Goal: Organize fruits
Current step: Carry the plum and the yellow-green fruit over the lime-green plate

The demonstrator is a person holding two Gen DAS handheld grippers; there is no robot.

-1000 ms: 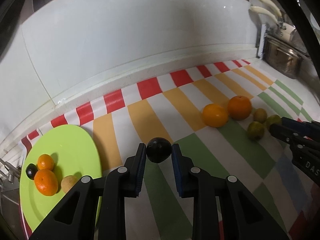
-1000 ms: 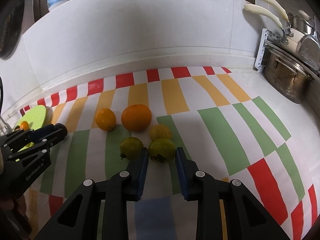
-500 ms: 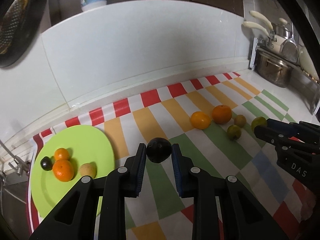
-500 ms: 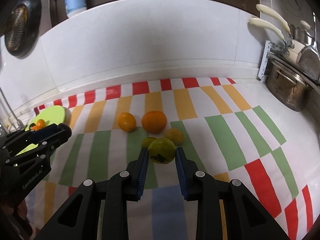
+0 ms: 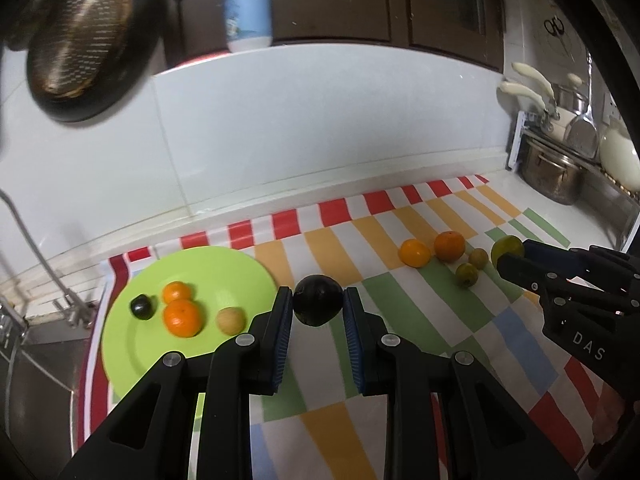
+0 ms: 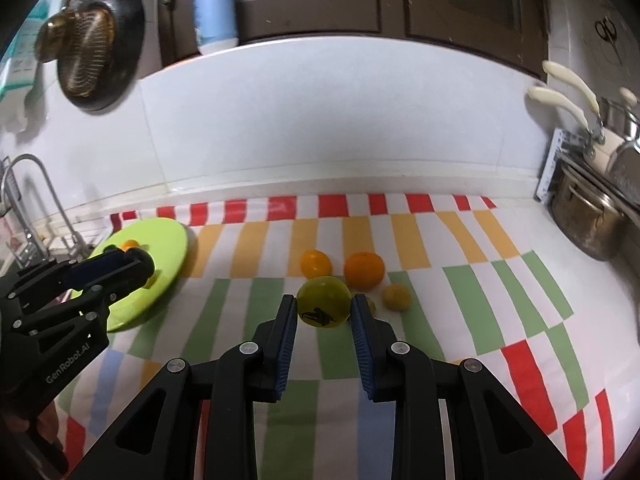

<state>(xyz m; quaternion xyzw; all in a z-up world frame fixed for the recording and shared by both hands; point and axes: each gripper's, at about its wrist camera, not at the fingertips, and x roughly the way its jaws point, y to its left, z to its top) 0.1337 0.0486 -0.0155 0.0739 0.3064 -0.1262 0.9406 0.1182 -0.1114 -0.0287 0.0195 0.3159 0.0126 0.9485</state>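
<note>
- The left tool (image 5: 318,312) is clamping a dark, almost black round fruit (image 5: 318,305) between its blue-padded jaws, which are closed tight on it, and is holding it clear above the striped cloth.
- The right tool (image 6: 324,312) is gripping a yellow-green round fruit with a dark sticker (image 6: 323,306), its jaws likewise closed on it and carrying it above the cloth.
- The step in hand appears to be the carry: both fruits are up off the surface and are probably heading for the plate.
- The next move is calling for each tool to travel to the round lime-green plate (image 5: 216,264), lower over a bare patch and open, without knocking the fruit already there.
- The plate is holding four pieces: a small dark fruit (image 5: 141,306), a small orange tangerine (image 5: 176,292), a larger orange tangerine (image 5: 182,318) and a pale tan round fruit (image 5: 230,320).
- Four fruits are still sitting loose on the red, orange and green striped cloth (image 6: 472,280) covering the surface, well apart from the plate: two orange ones (image 5: 415,253) and two small yellowish ones (image 5: 466,275).
</note>
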